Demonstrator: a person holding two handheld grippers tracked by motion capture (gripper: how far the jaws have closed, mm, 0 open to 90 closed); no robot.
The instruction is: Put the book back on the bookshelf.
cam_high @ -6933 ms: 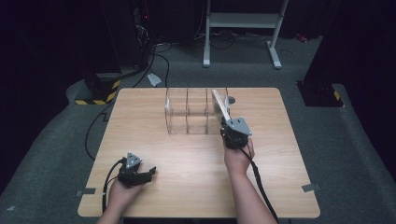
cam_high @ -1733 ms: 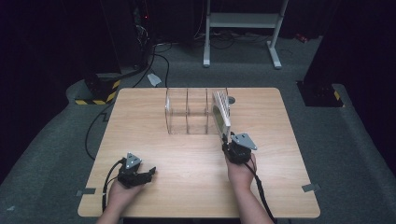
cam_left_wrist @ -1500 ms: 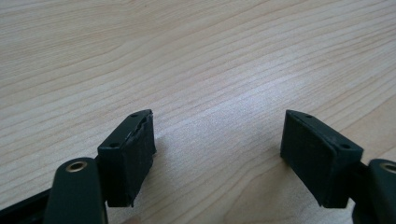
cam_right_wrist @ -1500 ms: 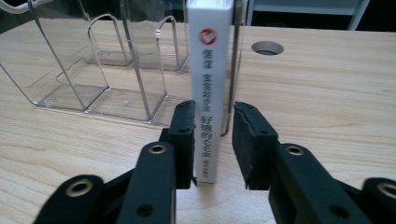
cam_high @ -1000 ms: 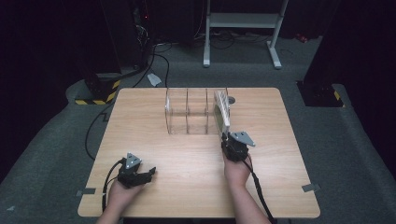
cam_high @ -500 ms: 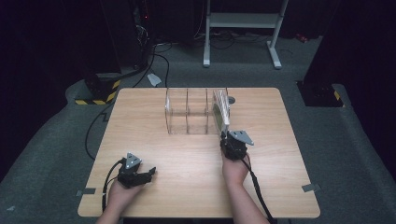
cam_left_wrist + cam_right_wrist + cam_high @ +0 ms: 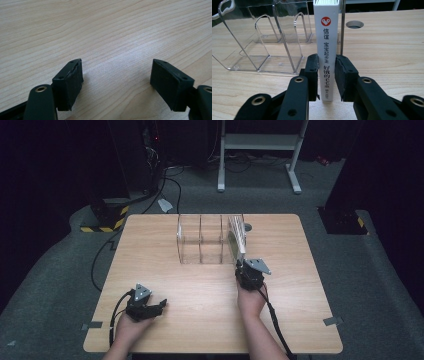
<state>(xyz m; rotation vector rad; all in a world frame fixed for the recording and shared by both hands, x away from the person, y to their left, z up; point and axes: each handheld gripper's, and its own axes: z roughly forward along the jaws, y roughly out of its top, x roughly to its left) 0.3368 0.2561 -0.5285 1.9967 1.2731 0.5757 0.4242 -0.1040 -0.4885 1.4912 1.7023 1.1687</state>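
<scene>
Book point(image 7: 327, 52), a slim white volume with a red emblem and dark printed characters down its spine, stands upright in the right gripper point(image 7: 327, 75), whose two black pads pinch the spine from either side near its lower end. In the high view the same book point(image 7: 236, 239) sits at about one o'clock from the table's middle, its far end in the rightmost bay of the clear rack point(image 7: 207, 240) and its near end at the right gripper point(image 7: 248, 271), which the person's right hand point(image 7: 250, 301) grips from behind.

Nearest the person, at about seven o'clock on the wooden table point(image 7: 210, 315), the left gripper point(image 7: 150, 306) lies low in the left hand point(image 7: 131, 325). Its jaws are spread wide with nothing between them; the left gripper view shows the left gripper point(image 7: 117, 82) over bare wood grain.

Farther out, at twelve o'clock, the rack point(image 7: 262, 42) of clear plastic has three bays set side by side, divided by transparent walls. The two left bays hold nothing, and the book occupies the right one. Just beyond the rack, at about one o'clock, a round hole point(image 7: 354, 24) is cut in the tabletop.

Compared with the view some seconds ago, the right gripper has drawn back toward the person along the table, and the book with it, now standing straighter beside the rack's right wall. The left gripper has kept its place.
</scene>
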